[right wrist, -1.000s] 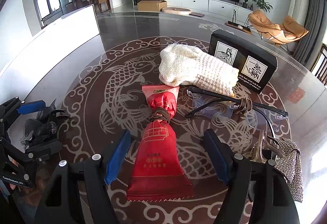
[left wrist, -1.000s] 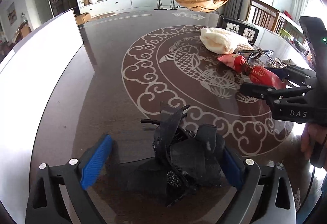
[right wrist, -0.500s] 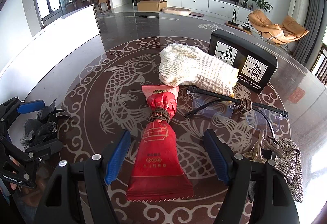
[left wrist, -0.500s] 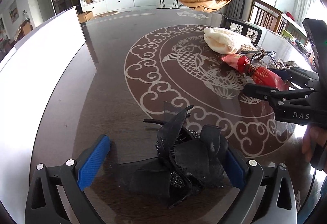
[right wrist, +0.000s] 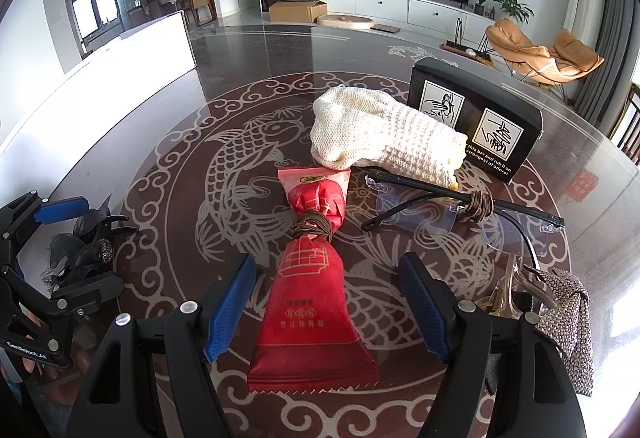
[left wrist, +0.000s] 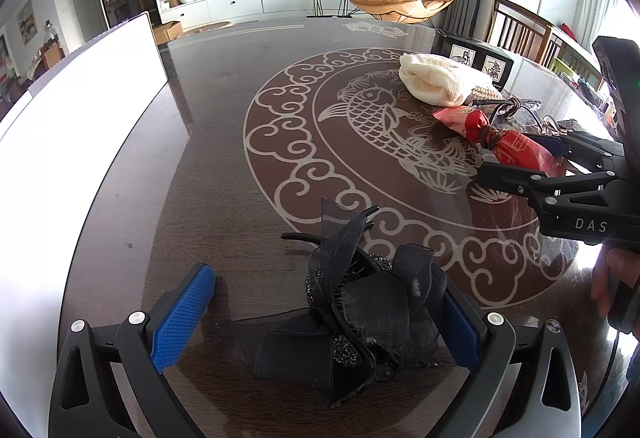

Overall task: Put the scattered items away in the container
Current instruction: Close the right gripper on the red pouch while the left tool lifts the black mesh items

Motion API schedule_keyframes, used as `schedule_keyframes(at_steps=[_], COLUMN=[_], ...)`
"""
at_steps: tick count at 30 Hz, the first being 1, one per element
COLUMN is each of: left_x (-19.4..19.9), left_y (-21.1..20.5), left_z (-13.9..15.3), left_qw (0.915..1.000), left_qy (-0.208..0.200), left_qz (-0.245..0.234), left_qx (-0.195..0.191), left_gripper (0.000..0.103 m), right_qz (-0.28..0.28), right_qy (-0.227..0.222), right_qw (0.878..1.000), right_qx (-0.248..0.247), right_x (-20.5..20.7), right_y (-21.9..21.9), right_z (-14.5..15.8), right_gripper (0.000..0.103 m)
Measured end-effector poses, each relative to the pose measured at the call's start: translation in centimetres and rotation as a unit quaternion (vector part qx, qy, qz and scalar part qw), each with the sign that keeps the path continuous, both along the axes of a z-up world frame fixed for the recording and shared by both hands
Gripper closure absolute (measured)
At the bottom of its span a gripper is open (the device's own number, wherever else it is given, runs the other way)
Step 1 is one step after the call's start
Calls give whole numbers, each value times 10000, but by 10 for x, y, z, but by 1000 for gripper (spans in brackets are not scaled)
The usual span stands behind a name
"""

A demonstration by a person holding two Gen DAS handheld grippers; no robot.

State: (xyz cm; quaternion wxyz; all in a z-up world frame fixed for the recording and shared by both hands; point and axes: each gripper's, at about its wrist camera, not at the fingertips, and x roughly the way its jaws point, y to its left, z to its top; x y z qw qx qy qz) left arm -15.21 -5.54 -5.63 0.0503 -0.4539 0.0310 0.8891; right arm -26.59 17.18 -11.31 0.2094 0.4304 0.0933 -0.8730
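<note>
Fingers spread on both grippers — the left gripper point(left wrist: 328, 312) straddles a black hair clip point(left wrist: 352, 302) on the table point(left wrist: 224, 142), its right pad against the bow, its left pad clear; the right gripper point(right wrist: 328, 302) frames a red packet point(right wrist: 310, 302) without touching it. Nearby lie a cream cloth point(right wrist: 380, 136), glasses point(right wrist: 460, 206) and a black box point(right wrist: 476, 118).

the right gripper point(left wrist: 558, 162) is running off the left wrist view's right edge, hiding the red packet's point(left wrist: 516, 152) far end. the rhinestone fabric piece point(right wrist: 568, 322) is lying partly behind a finger point(right wrist: 516, 358); small print on the black box point(right wrist: 476, 118) is staying illegible.
</note>
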Motion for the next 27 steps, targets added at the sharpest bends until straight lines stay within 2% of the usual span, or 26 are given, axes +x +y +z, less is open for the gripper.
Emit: schedule_keyframes(at_steps=[27], left_x=[0], left_y=[0], left_z=[0], left_qw=[10000], left_qy=[-6], left_qz=[8], left_qx=[8], left_gripper=[0], right_qz=[6], right_qy=[-16], right_qw=[10000], right_qx=[-59], right_x=[0], right_y=[1], right_z=[1], right_gripper=[28])
